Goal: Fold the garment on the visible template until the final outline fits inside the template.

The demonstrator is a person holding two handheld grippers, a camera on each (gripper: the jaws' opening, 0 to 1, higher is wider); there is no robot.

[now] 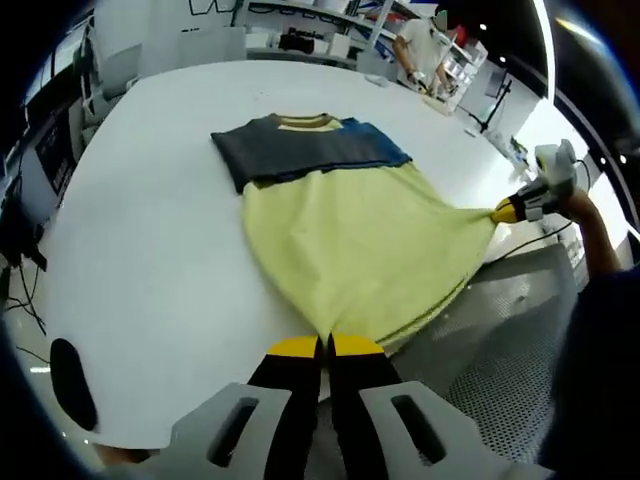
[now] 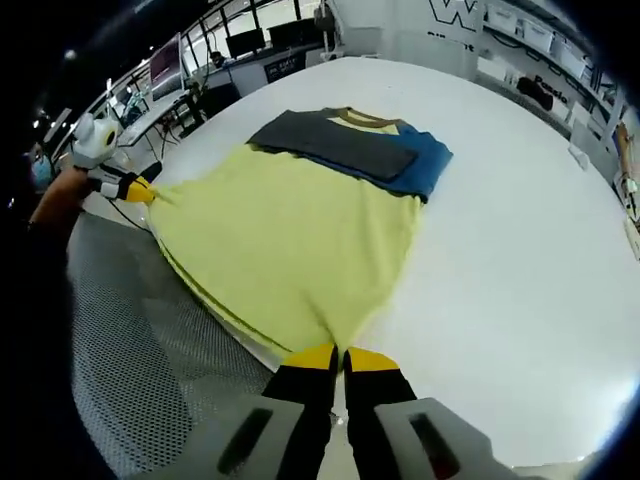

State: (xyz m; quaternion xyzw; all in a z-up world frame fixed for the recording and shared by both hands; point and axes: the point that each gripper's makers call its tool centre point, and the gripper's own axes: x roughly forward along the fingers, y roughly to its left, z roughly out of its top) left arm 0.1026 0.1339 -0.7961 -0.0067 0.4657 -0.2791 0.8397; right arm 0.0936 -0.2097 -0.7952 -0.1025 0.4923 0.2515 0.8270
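Note:
A T-shirt with a yellow body (image 1: pixel 350 240), a dark grey sleeve (image 1: pixel 260 150) and a blue sleeve (image 1: pixel 375 145) lies flat on the white table (image 1: pixel 150 250), collar at the far end. My left gripper (image 1: pixel 325 346) is shut on one corner of the yellow hem at the table's near edge. My right gripper (image 2: pixel 340 356) is shut on the other hem corner of the yellow body (image 2: pixel 290 240). Each gripper also appears in the other's view, the right gripper (image 1: pixel 503 211) and the left gripper (image 2: pixel 143 190), both pinching the stretched hem. The hem reaches past the white table (image 2: pixel 520 250) edge.
A grey perforated floor (image 1: pixel 500 360) lies below the table's near edge, with a cable across it. A black oval mark (image 1: pixel 72 382) sits on the table near me. A person (image 1: pixel 420 45) stands at a far bench. Desks with monitors (image 2: pixel 165 65) line the side.

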